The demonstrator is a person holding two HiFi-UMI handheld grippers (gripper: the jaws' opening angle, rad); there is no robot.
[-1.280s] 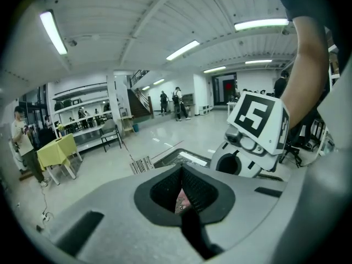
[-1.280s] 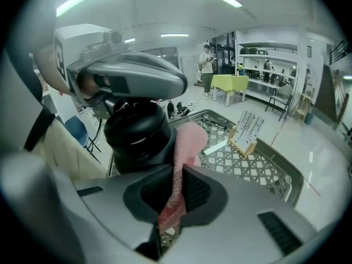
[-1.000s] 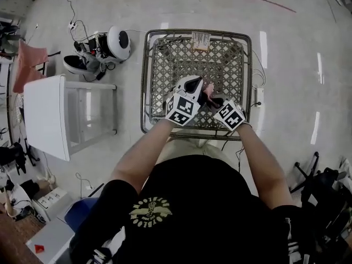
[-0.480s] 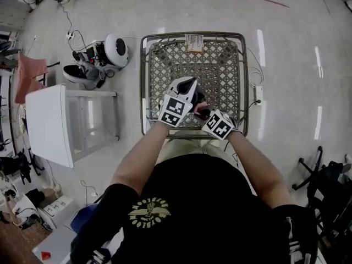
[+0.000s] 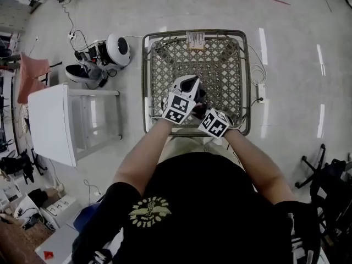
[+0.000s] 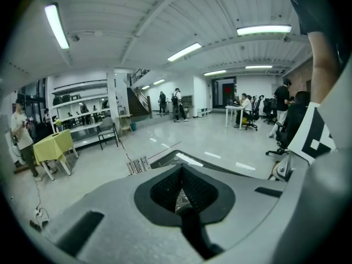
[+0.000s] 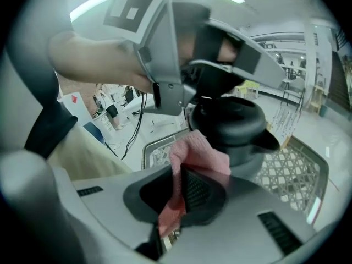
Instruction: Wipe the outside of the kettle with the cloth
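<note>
A kettle with a black lid and spout hangs over the wire basket. My left gripper comes down on it from above and is shut on its handle. In the left gripper view the left gripper hides the kettle. The pink cloth is pinched in my right gripper and lies against the kettle's side below the lid. In the head view the two marker cubes sit close together. Only a dark bit of the kettle shows between the left gripper and the right gripper.
The basket has a lattice floor and a metal rim. A white table stands to its left. A round white device and a tangle of cables lie on the floor behind that table. A power strip lies right of the basket.
My right gripper has slid left and nearer to me with the cloth, closing up on the left gripper. The left gripper has kept still with the kettle.
</note>
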